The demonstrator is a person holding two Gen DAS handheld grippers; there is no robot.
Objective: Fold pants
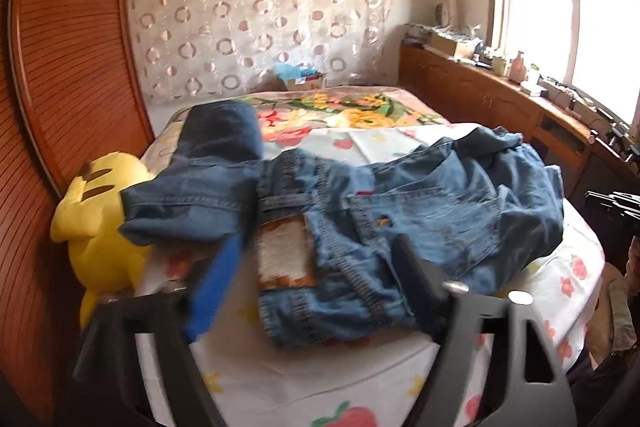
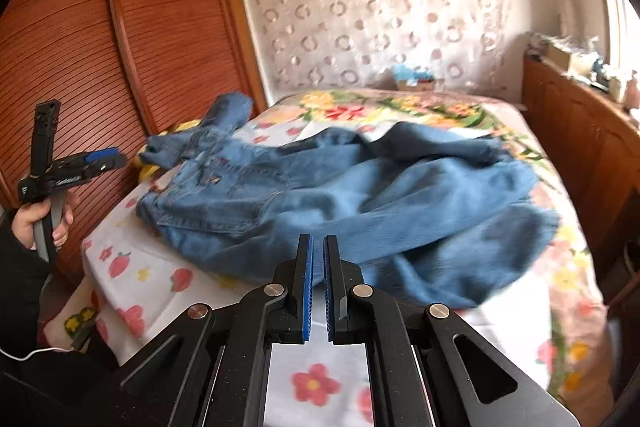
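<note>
Jeans (image 1: pixel 400 211) lay crumpled across the near end of the bed (image 1: pixel 320 379), waistband toward its left edge, legs bunched toward the right edge. Denim looked heavy and limp, likely to sag and drag, not slippery; the stitched waistband and leg hems seemed the firmest places to pinch. Left gripper (image 1: pixel 316 263) hung over the waistband, angled down, jaws spread, nothing between them. Right gripper (image 2: pixel 317 267) sat low at the near edge, angled down toward the legs, jaws pressed together and empty. Left hand (image 2: pixel 38 219) clasped its handle off the left edge.
</note>
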